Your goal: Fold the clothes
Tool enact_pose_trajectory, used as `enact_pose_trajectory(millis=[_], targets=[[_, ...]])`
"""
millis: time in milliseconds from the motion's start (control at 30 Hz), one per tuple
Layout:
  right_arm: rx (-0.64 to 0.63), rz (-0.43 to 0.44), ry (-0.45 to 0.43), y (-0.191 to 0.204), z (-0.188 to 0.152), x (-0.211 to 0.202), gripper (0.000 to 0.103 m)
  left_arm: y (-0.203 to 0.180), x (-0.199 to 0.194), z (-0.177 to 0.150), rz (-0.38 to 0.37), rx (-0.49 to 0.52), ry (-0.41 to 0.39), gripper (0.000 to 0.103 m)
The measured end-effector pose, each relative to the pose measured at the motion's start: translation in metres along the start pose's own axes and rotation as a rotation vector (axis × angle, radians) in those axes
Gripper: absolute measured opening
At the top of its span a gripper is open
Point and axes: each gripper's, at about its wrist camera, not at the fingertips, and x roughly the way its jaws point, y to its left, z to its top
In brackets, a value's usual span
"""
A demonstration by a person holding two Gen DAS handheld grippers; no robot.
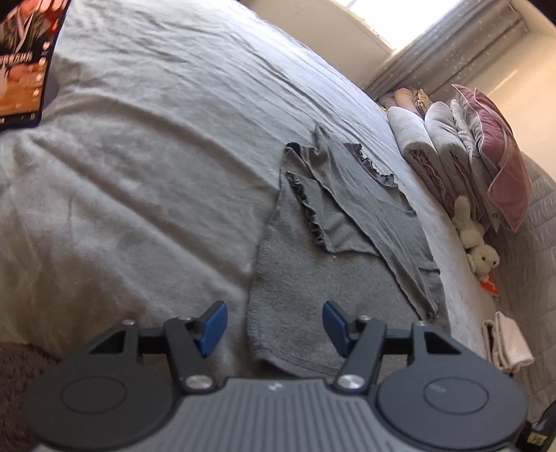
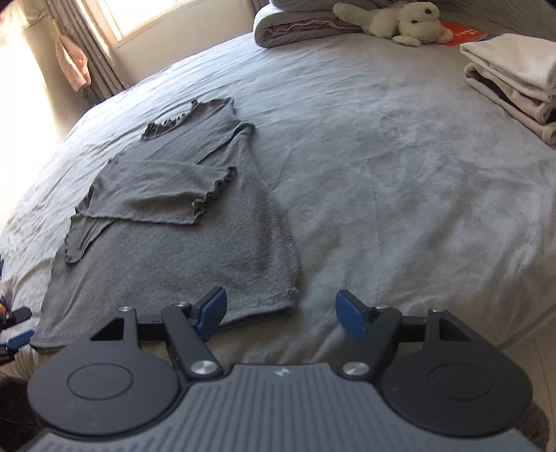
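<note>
1. Grey knit top [image 2: 166, 215] lay flat on the bed sheet [image 2: 399, 156], both sleeves turned in across the chest, hem edge nearest the grippers, neckline at the far end. So long axis ran straight away from both grippers.
2. L gripper [image 1: 274, 327] was released, blue pads wide apart, nothing between them. The top's near-left hem corner [image 1: 259, 347] sat just ahead, inside the gap betw. its fingers.
3. R gripper [image 2: 279, 320] was likewise spread and empty. The near-right hem corner [image 2: 293, 295] lay just ahead & slightly left of its gap; most of the garment was off to its left.
4. Each gripper thus had its own hem corner closest; neither clearly nearer overall. L looked a bit more centred on the cloth.
5. Judgement: sleeves-in w/ body full length fits a part-folded state; a hem-to-neck fold would run along that long axis, away from the grippers.
6. Material: soft, fuzzy knit; ruffled lettuce-edge trim at cuffs and neck; stitched hem. Limp, prob. drapes and slides easily.
7. Sheet was pale grey, lightly creased. Folded pale clothes [image 2: 514, 80] sat far right of R gripper; plush toy [image 2: 399, 21] beyond.
</note>
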Motion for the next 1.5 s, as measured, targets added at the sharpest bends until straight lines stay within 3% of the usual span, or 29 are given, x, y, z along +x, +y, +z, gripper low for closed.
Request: enact_pose_trajectory(millis=[200, 300, 367, 500, 633, 700, 1000, 1233, 1500], targets=[[0.029, -0.009, -0.013, -0.010, 0.004, 0.002, 0.070, 0.005, 0.003, 0.000, -0.027, -0.008, 0.040, 0.054], [0.021, -0.026, -0.015, -0.011, 0.006, 0.005, 0.068, 0.005, 0.006, -0.001, -0.050, -0.004, 0.077, 0.043], [0.012, -0.036, -0.018, -0.010, 0.008, 0.009, 0.066, 0.002, 0.008, -0.003, -0.055, 0.014, 0.093, 0.041], [-0.003, -0.063, -0.011, -0.010, 0.005, 0.015, 0.048, -0.007, 0.010, -0.009, -0.065, 0.062, 0.116, 0.039], [-0.027, -0.041, -0.005, -0.009, 0.003, 0.015, 0.031, -0.010, 0.015, -0.013, -0.056, 0.070, 0.130, 0.010], [-0.012, -0.010, 0.004, -0.011, 0.004, 0.015, 0.007, -0.008, 0.015, -0.015, -0.054, 0.051, 0.128, 0.005], [0.032, 0.049, -0.009, -0.011, 0.012, 0.004, 0.005, 0.001, 0.004, -0.004, -0.166, -0.084, 0.082, 0.004], [0.104, 0.131, -0.042, -0.013, 0.045, 0.005, 0.005, -0.005, 0.008, 0.027, -0.288, -0.189, -0.029, 0.004], [0.118, 0.143, -0.093, -0.007, 0.109, 0.039, 0.003, -0.017, 0.055, 0.082, -0.286, -0.254, -0.089, 0.004]])
